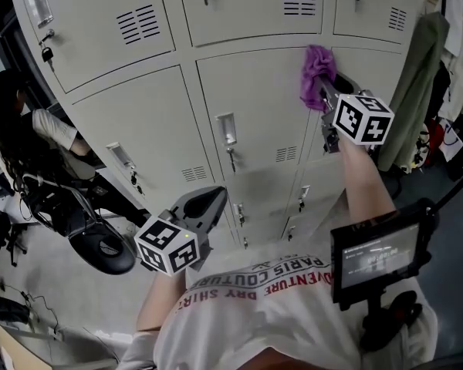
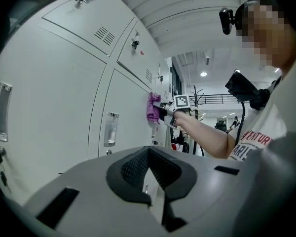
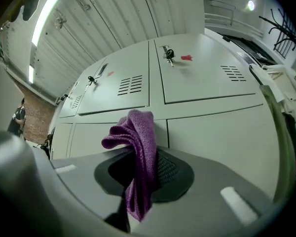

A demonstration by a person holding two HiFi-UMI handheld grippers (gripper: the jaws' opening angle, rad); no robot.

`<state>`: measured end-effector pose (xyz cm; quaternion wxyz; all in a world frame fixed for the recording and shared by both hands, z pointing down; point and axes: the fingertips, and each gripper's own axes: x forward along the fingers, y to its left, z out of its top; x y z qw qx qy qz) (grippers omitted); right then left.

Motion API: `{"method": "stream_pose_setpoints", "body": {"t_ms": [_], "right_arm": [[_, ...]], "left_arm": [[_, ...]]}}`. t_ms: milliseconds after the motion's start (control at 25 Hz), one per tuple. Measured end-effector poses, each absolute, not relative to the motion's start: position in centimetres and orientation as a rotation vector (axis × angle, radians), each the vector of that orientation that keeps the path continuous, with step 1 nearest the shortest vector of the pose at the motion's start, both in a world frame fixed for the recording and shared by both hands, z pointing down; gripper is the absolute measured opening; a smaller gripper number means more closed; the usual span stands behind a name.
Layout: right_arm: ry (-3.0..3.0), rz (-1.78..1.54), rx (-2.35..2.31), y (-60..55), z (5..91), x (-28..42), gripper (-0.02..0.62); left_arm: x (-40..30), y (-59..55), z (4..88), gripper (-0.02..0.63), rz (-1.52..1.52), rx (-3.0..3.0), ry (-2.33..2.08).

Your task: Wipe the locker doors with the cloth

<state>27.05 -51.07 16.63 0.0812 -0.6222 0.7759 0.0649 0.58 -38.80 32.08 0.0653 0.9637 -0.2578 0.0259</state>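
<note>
The right tool (image 1: 326, 97) is clamped on the cloth (image 1: 316, 69), a purple bunch that sticks out past the jaws and hangs in a loose fold. It is raised to the upper right corner of a middle-row door (image 1: 251, 91), with the cloth at the door face and seemingly touching it near the seam with the next locker. The left tool (image 1: 210, 202) hangs low in front of the person, its jaws together with nothing between them, well apart from the work.

The step in hand looks like the start of a wipe across this door. To do it well, the cloth and not the tool's hard tips should meet the metal, so the tool wants tilting until the free bunch lies flat against the panel. A firm clamp matters, since the fold is loose and could drag out under friction. Even pressure and overlapping passes from the top edge down would cover the panel. The handle (image 1: 227, 129) and the vent (image 1: 286, 154) below can snag the fabric, so it is best to go round them slowly.
</note>
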Motion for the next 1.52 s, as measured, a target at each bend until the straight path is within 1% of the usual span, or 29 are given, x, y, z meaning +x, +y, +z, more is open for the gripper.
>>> {"method": "stream_pose_setpoints", "body": {"t_ms": [200, 360, 480, 720, 880, 1040, 1240, 1520], "right_arm": [[2.312, 0.218, -1.880, -51.0, 16.6, 27.2, 0.051], [2.331, 0.211, -1.791, -49.7, 16.3, 25.6, 0.051], [2.384, 0.213, -1.674, -48.3, 16.2, 22.2, 0.051], [2.568, 0.176, -1.398, -47.4, 17.6, 13.2, 0.051], [2.686, 0.118, -1.280, -48.0, 20.3, 8.1, 0.051], [2.753, 0.071, -1.241, -49.2, 23.3, 4.6, 0.052], [2.752, -0.004, -1.262, -51.3, 25.5, 3.1, 0.052], [2.719, 0.028, -1.345, -52.9, 26.0, 3.0, 0.052]], "left_arm": [[0.1, -38.4, 32.2, 0.001, 0.084, 2.901, -0.795], [-0.5, -38.2, 32.1, 0.001, 0.078, 2.891, -0.821], [-1.0, -38.0, 32.2, 0.002, 0.082, 2.886, -0.839], [-2.8, -37.7, 32.3, 0.001, 0.078, 2.861, -0.904], [-4.4, -37.6, 32.4, 0.001, 0.075, 2.839, -0.962], [-6.3, -37.5, 32.5, 0.001, 0.071, 2.814, -1.027], [-8.1, -37.5, 32.8, 0.000, 0.068, 2.785, -1.088], [-9.6, -37.7, 33.0, 0.001, 0.064, 2.759, -1.134]]}}
